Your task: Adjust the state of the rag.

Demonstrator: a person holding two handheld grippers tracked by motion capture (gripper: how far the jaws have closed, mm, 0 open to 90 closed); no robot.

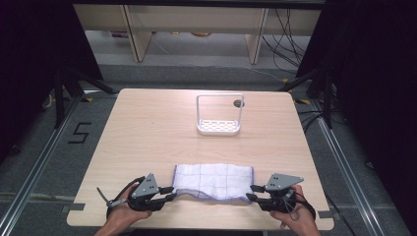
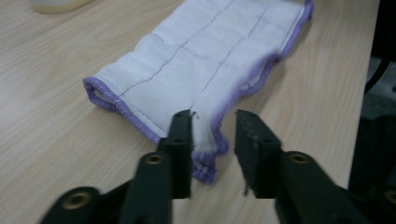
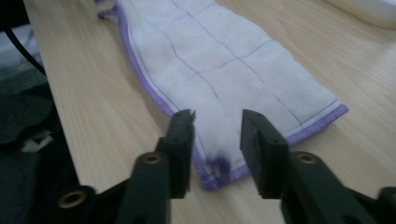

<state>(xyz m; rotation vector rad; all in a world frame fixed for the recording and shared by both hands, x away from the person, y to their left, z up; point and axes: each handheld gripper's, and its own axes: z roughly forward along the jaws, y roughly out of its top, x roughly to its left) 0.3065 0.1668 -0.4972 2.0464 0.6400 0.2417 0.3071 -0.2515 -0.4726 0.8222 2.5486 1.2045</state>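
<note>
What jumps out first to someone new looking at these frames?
A folded white cloth with purple edging lies at the near edge of the wooden table, with the left gripper and right gripper open at its near corners. Farther back stands a white rack.

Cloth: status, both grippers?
Left gripper open, jaws astride near-left corner of folded white cloth. Right gripper open, astride near-right corner. Cloth flat on table. White rack far back, clear.
</note>
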